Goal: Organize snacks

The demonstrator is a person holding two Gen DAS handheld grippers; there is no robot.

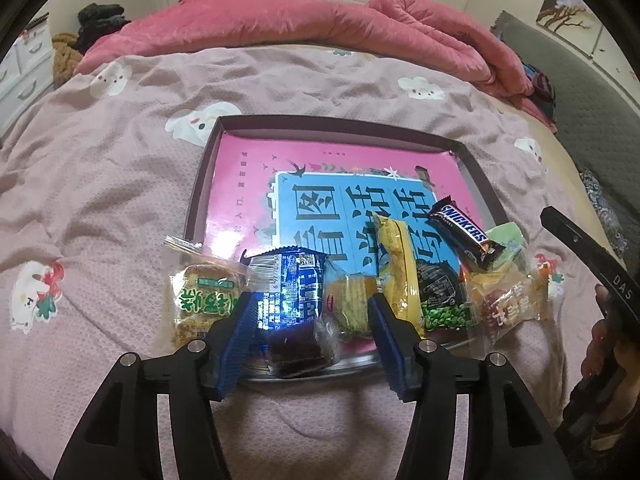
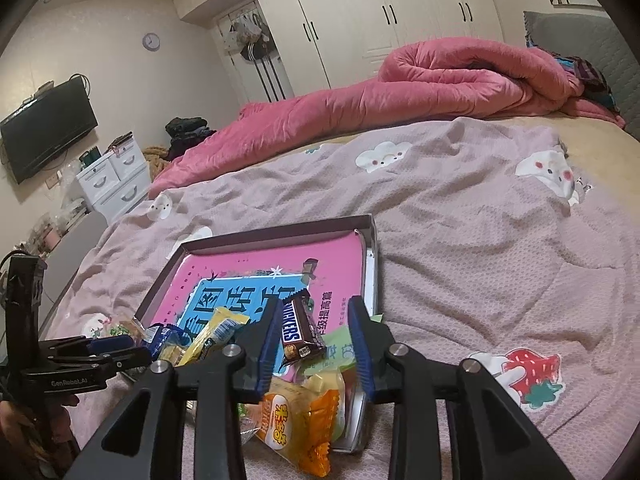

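Observation:
A shallow box tray [image 1: 208,168] with a pink and blue printed bottom lies on the bed. Several snack packs are piled along its near edge. My left gripper [image 1: 310,336] is open above a blue packet [image 1: 290,284], a dark brown wrapped cake [image 1: 298,346] and a yellow cake [image 1: 350,300]. A green-label pastry [image 1: 204,300] lies left of it. My right gripper [image 2: 316,344] is open over the Snickers bar [image 2: 298,328], also seen in the left wrist view [image 1: 464,236]. An orange-label pack [image 2: 296,420] lies below it. A yellow bar [image 2: 212,336] lies left.
The bed is covered by a mauve blanket [image 2: 460,240] with cartoon prints. A rolled pink quilt [image 2: 360,108] lies along the far side. A grey headboard [image 1: 580,92] stands at the right. White drawers [image 2: 114,184] and a wall TV [image 2: 48,128] are beyond the bed.

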